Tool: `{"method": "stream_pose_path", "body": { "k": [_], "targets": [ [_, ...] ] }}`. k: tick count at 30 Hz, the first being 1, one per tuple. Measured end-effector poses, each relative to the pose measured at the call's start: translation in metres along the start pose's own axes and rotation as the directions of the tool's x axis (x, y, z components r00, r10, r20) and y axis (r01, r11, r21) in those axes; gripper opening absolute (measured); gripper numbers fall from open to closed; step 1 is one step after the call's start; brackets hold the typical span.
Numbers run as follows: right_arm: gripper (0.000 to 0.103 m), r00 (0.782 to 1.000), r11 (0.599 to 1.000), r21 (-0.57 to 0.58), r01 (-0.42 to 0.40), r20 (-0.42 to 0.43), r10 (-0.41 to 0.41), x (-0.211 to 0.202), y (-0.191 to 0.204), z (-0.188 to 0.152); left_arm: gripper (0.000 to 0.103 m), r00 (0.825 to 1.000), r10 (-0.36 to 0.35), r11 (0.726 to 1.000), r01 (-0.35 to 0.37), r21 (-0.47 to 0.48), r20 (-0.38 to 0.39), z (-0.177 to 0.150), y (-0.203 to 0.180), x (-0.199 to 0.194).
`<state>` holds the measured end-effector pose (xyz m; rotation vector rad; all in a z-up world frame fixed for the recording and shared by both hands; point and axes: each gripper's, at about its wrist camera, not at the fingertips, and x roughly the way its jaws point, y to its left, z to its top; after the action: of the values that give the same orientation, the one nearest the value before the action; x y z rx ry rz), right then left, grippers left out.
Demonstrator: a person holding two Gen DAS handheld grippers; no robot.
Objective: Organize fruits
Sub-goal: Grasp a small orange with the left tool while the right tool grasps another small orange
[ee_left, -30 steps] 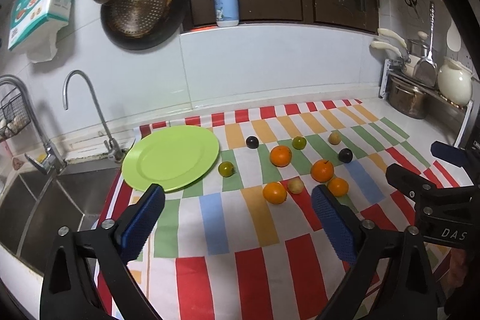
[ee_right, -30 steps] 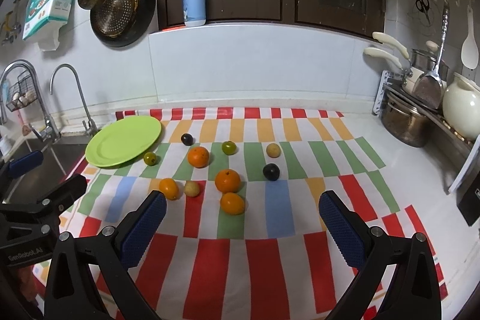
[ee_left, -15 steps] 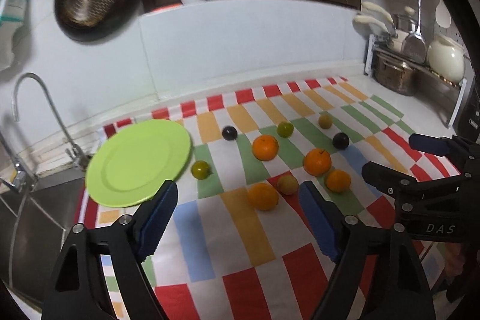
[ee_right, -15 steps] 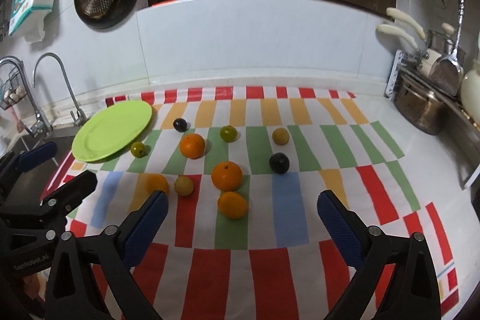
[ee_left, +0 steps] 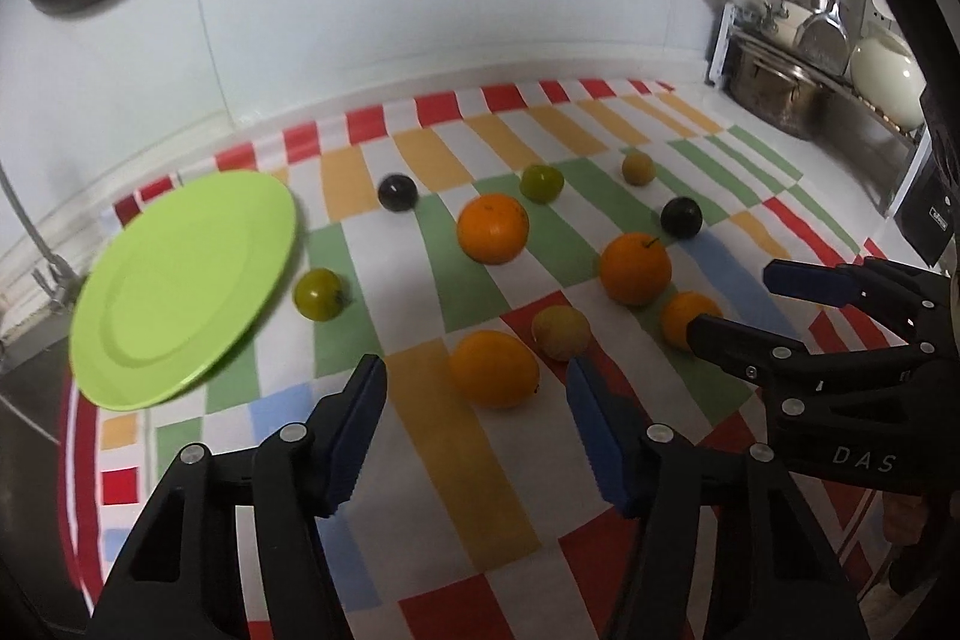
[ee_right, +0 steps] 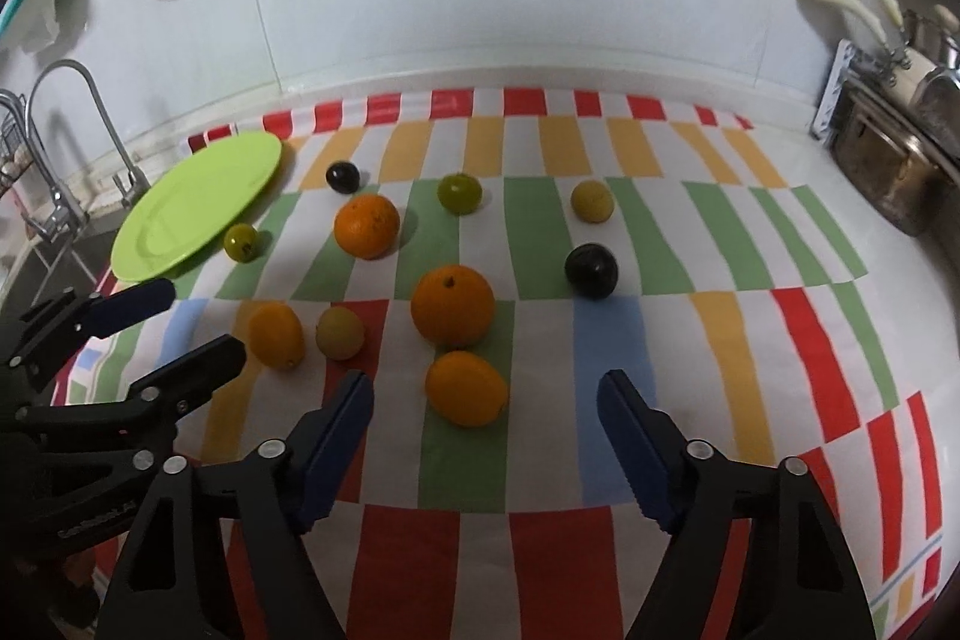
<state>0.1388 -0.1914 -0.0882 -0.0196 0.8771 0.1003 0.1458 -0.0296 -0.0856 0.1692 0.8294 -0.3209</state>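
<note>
Both grippers have advanced toward the fruit since the earlier frame. Left gripper (ee_left: 477,400) gapes wide, empty, before an orange (ee_left: 494,369); right gripper (ee_right: 483,415) likewise (nothing held) before another orange (ee_right: 467,388). Green plate (ee_left: 180,280) sits bare on the striped cloth (ee_left: 498,484).

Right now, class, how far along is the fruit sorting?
Nothing looks done: the plate is bare and all ten fruits lie on the cloth. In hand: nothing; the left gripper is open before an orange, the right gripper open before another orange. Left: every fruit.
</note>
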Motion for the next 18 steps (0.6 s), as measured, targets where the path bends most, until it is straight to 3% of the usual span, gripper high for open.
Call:
{"method": "stream_pose_path", "body": {
  "k": [9,18],
  "targets": [
    [0.061,0.998,0.999,-0.008,-0.037,-0.054,0.037,0.022,0.001,0.0,0.049,0.999,-0.025,1.0,0.025,-0.006,-0.038,-0.001,0.002,0.02],
    [0.048,0.996,0.999,-0.006,-0.044,-0.077,0.043,0.03,0.0,-0.001,0.047,0.996,-0.053,0.999,0.052,-0.015,-0.07,0.0,0.002,0.032]
  ]
}}
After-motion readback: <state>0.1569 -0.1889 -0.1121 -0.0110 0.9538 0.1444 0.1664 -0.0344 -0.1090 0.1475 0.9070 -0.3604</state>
